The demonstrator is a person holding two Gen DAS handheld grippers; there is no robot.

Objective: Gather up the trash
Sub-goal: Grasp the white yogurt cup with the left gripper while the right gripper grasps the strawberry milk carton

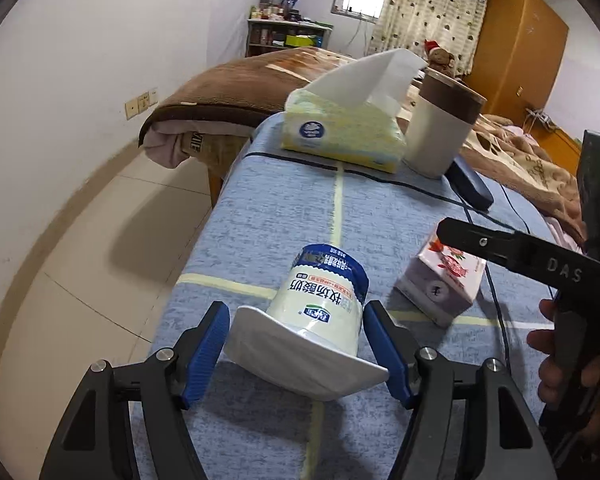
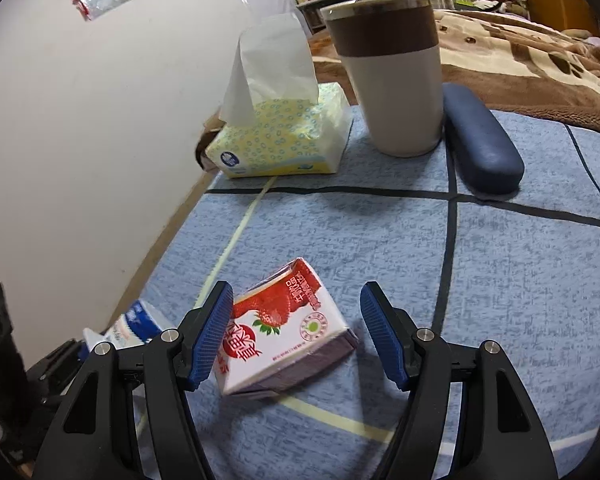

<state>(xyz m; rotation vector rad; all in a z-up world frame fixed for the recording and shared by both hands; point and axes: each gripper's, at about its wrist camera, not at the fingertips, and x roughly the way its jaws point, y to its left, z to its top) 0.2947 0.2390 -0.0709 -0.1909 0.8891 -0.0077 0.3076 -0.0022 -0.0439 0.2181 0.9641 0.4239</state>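
Note:
A white and blue yogurt cup (image 1: 320, 304) lies on its side on the blue tablecloth (image 1: 280, 220), its wide rim toward me. My left gripper (image 1: 296, 352) is open around it, a blue pad close to each side of the rim. A strawberry milk carton (image 2: 288, 332) lies tilted on the cloth to the cup's right. My right gripper (image 2: 296, 336) is open over it; the left pad (image 2: 212, 332) is at the carton's edge, and the right pad stands clear of it. The left wrist view also shows the carton (image 1: 440, 280), with a black finger of the right gripper above it and a hand on its handle.
At the far end of the table stand a yellow tissue pack (image 2: 284, 140), a white and brown lidded mug (image 2: 396, 80) and a dark blue glasses case (image 2: 480, 148). A black cable (image 1: 496, 292) runs along the right side. The table's left edge drops to tiled floor (image 1: 100, 260). A bed with brown blankets (image 1: 240, 80) lies beyond.

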